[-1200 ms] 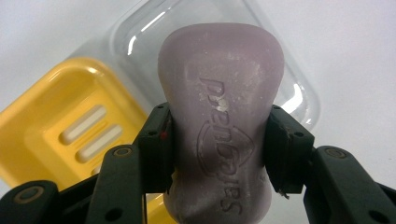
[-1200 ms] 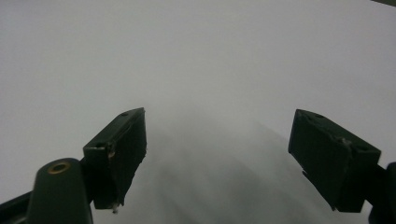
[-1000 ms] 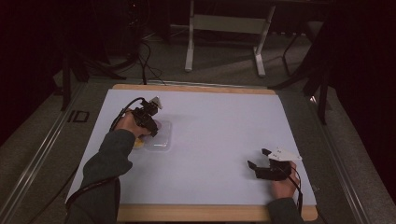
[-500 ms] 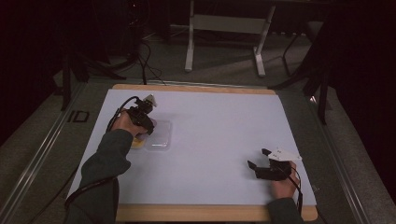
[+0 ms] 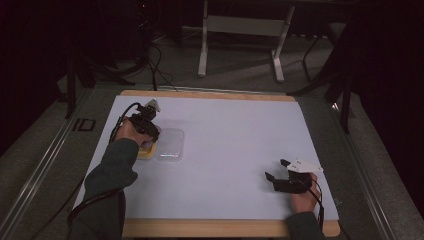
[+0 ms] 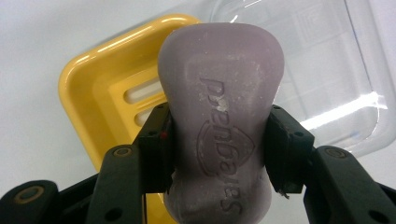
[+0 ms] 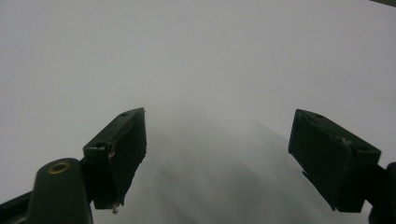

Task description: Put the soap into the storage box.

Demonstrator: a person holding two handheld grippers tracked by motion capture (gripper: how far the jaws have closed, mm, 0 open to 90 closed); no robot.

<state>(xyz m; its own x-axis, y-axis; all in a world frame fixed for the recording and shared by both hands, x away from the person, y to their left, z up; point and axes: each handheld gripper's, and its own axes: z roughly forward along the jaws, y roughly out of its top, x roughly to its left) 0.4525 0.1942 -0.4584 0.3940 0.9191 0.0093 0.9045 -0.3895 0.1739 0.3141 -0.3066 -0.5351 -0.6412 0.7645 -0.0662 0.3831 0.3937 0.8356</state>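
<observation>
High view: my left gripper (image 5: 150,131) sits at the table's (image 5: 240,130) far left, over the yellow dish (image 5: 146,151) beside a clear lid (image 5: 170,145); my right gripper (image 5: 280,175) rests near right. Left gripper view: jaws clamp the purple soap (image 6: 219,121) at its waist, above the dish (image 6: 93,98). Right gripper view: jaws apart, empty. I judge the soap is being placed; next, lower squarely into the dish, then release

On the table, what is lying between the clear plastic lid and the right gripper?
Nothing: in the high view, only bare white table surface lies between the clear plastic lid and the right gripper.
</observation>
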